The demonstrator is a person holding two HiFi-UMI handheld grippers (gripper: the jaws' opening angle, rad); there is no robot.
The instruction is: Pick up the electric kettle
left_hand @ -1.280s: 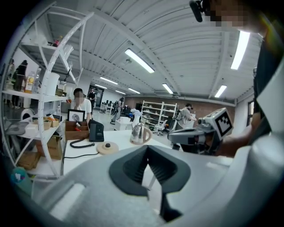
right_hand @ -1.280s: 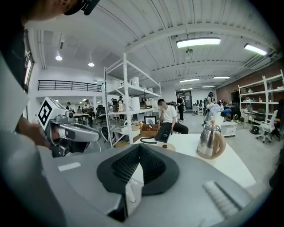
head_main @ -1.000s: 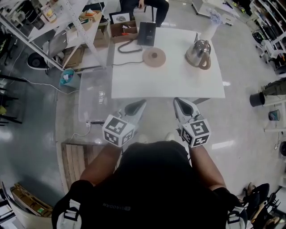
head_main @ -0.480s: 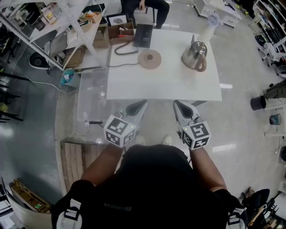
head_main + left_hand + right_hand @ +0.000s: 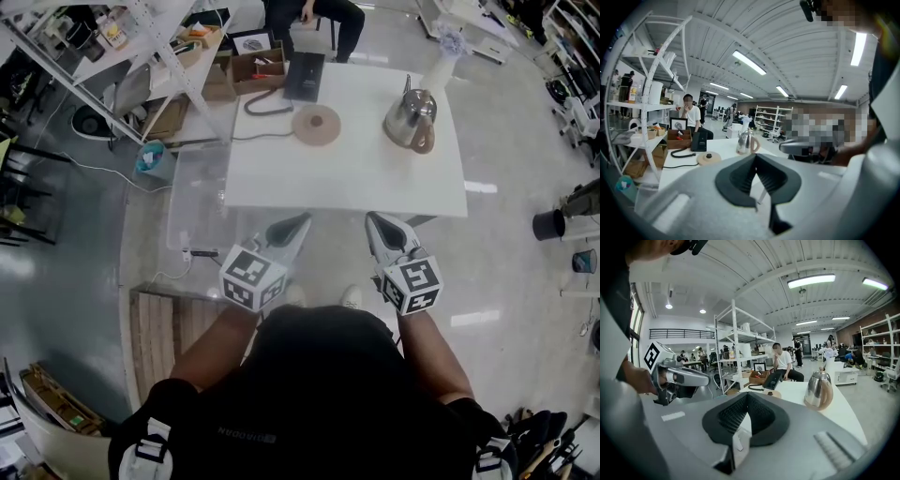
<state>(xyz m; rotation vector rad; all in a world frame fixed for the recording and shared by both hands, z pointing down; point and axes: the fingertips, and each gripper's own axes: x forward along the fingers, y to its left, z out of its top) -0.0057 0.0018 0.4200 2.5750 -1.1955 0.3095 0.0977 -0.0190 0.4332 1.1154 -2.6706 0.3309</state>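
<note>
The stainless-steel electric kettle (image 5: 412, 117), with its tan handle, stood upright near the far right corner of the white square bench (image 5: 356, 183), well apart from both tools. A round tan base (image 5: 316, 125) lay to its left, with a black coiled cable (image 5: 265, 101) and a black box (image 5: 305, 75) beyond. I held the left tool (image 5: 289, 228) and the right tool (image 5: 384, 228) just short of the near edge, each with its jaws closed together on nothing. A white metal shelf rack (image 5: 141, 47) stood left of the bench on the glossy grey floor (image 5: 66, 244). A seated person (image 5: 309, 11) was at the far side.
</note>
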